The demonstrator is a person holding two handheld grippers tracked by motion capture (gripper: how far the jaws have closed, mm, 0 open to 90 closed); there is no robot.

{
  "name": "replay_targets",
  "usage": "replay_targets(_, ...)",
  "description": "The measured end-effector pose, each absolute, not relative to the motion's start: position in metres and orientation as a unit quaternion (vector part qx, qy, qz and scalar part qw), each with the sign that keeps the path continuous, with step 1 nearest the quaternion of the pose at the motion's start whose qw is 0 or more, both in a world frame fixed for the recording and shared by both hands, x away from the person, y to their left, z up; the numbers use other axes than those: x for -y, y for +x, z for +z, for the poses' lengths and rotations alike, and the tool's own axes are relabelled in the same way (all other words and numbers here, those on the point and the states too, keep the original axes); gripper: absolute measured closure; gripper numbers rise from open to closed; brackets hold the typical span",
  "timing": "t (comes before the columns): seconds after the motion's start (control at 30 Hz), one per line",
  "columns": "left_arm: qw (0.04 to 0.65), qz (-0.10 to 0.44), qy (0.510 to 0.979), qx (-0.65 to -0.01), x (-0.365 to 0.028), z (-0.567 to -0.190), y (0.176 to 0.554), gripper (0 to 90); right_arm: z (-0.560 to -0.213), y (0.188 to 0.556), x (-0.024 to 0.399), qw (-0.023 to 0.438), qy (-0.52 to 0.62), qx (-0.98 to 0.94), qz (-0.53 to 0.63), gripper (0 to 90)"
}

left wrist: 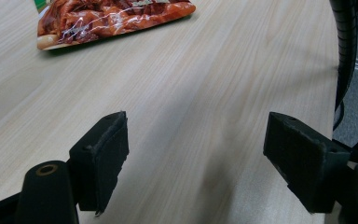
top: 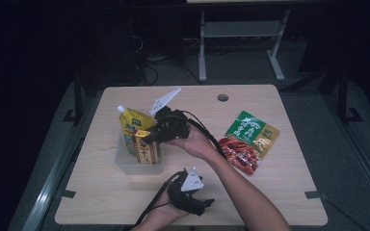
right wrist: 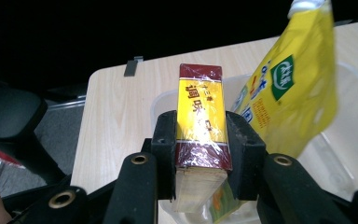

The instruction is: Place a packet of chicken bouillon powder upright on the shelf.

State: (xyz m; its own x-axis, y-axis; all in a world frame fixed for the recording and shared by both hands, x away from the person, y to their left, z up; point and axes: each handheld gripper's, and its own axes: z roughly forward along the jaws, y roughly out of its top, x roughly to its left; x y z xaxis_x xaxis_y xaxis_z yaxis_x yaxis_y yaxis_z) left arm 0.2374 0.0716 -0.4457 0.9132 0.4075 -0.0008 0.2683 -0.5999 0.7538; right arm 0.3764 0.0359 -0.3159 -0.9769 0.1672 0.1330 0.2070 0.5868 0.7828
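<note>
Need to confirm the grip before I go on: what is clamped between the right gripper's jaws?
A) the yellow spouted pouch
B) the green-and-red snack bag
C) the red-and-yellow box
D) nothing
C: in the right gripper view the right gripper has both jaws pressed against the sides of the red-and-yellow box, over the clear bin.

Black two-jaw grippers [top: 161, 132] — brass-ringed screw holes, grey triangular plates, trailing black cables

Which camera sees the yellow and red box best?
The right gripper view: the yellow and red box sits close up, clamped by the right gripper. The high view shows it small, over the clear bin.
</note>
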Motion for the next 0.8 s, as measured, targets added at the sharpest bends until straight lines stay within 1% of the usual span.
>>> replay_targets(0.3, 0.411, 0.082, 0.887, -0.195, -0.071, -0.446, 0.237, 21.6, -0.331, 0.379, -0.045, 0.029, -0.1, 0.896, -0.431, 67.0)
replay_targets(0.8, 0.41, 0.083, 0.887, -0.195, -0.071, -0.447, 0.237, 21.6, -0.345, 0.379, -0.052, 0.035, -0.098, 0.902, -0.418, 66.5)
